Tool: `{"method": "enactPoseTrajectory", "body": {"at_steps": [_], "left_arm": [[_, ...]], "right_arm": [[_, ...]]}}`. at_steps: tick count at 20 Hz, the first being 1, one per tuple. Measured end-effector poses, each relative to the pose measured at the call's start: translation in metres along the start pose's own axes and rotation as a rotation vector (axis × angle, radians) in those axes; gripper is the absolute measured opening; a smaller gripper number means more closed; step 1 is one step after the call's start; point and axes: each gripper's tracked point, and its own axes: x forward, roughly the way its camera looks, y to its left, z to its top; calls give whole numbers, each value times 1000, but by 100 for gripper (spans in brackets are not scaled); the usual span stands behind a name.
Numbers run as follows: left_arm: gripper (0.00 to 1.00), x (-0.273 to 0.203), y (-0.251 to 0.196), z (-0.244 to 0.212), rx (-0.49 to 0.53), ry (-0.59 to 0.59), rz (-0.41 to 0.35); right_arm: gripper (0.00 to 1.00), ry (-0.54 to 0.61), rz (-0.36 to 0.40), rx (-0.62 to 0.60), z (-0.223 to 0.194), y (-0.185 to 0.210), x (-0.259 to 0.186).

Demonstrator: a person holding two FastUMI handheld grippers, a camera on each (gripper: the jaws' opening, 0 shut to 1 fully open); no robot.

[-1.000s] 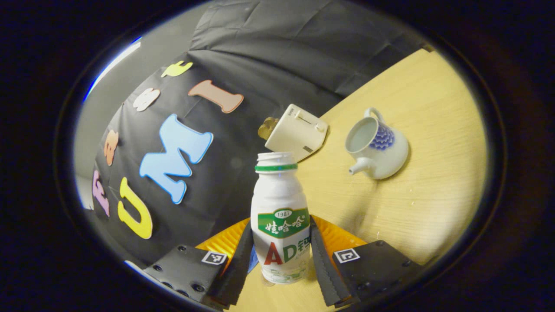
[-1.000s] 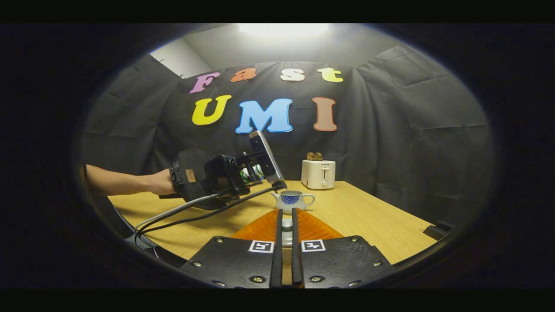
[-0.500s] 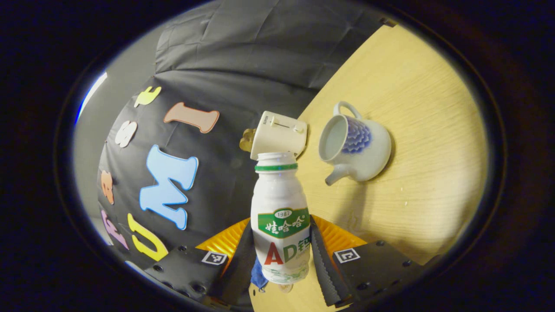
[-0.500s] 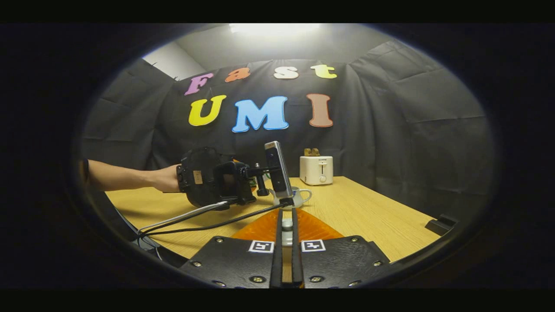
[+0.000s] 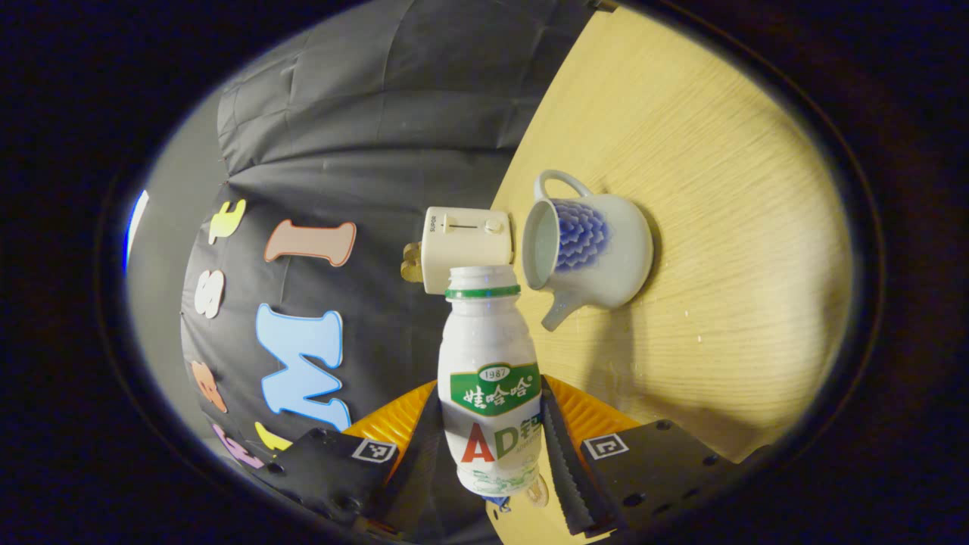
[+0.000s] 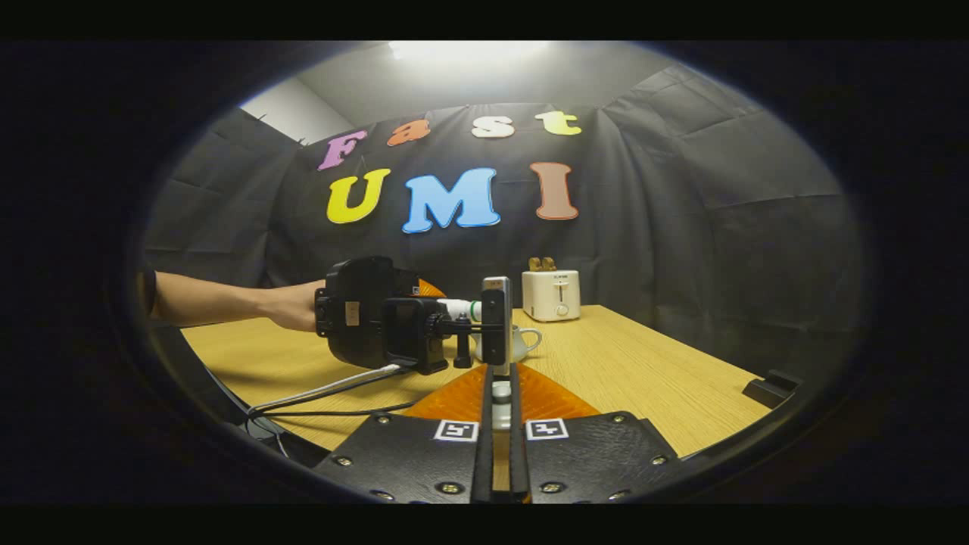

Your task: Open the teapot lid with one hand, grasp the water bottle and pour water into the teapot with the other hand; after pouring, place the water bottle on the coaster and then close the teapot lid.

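- My left tongs (image 5: pixel 492 424) are tipped hard over onto their side, so in the left gripper view the bench (image 5: pixel 719 227) stands almost on end along the right.
- In the right gripper view I see those left tongs (image 6: pixel 443 303) held out level over the bench (image 6: pixel 643 371), with the person's hand (image 6: pixel 295 306) behind the housing and the forearm reaching in from the left.
- Both fingers (image 5: pixel 560 454) of the left tongs press on the lower body of the water bottle (image 5: pixel 490 378), one on each side.
- The bottle is white with a green band under its open, capless neck, and its mouth lies just beside the teapot (image 5: pixel 587 246).
- The teapot is white with a blue scale pattern; its opening is bare, the spout points toward the bottle and the handle away.
- It sits on the bench near a toaster (image 5: pixel 463 241) at the back wall.
- My right tongs (image 6: pixel 500 393) hover level and low, nearly closed on a small pale thing; it looks like the teapot lid (image 6: pixel 500 392), though I cannot tell for sure.
- Compared with half a second ago, the left tongs have rolled further, and the bottle's mouth sits closer to the teapot's rim.
- The right tongs have hardly moved.
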Motion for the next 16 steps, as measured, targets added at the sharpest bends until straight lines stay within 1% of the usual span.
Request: {"method": "enactPoseTrajectory", "body": {"at_steps": [1,3,4,5,6,7,8,9,10,11,12,13,14,15,16], "left_arm": [[75,-1,1,1,17,-4,6],[75,-2,2,2,44,-6,4],[80,-2,2,2,57,-2,1],[80,-3,3,2,70,1,0],[75,-3,3,3,82,4,-1],[80,-3,3,2,93,6,-4],[75,-3,3,2,103,9,-7],[75,-3,3,2,115,9,-12],[80,-4,4,2,122,11,-10],[75,-4,3,2,130,12,-13],[80,-4,3,3,136,11,-17],[80,-4,3,2,145,13,-22],[80,-4,4,3,160,13,-24],[80,-4,4,3,175,14,-24],[80,-3,4,2,185,17,-25]], "right_arm": [[25,3,4,2,-1,1,0],[24,8,12,10,-2,3,0],[24,10,15,16,-1,2,0],[24,9,13,20,-2,1,0],[0,6,11,22,0,0,-1],[8,4,7,24,1,-2,-2],[8,3,5,26,2,-4,-1],[8,5,3,29,0,-4,-1],[0,9,3,32,0,-5,-2],[8,13,1,35,-2,-6,-1],[8,16,0,38,-2,-6,0],[0,16,-1,40,-2,-7,-1],[8,17,-2,41,-1,-8,-1],[8,17,-1,41,-1,-7,-1],[24,17,-1,42,-1,-7,-1]]}}
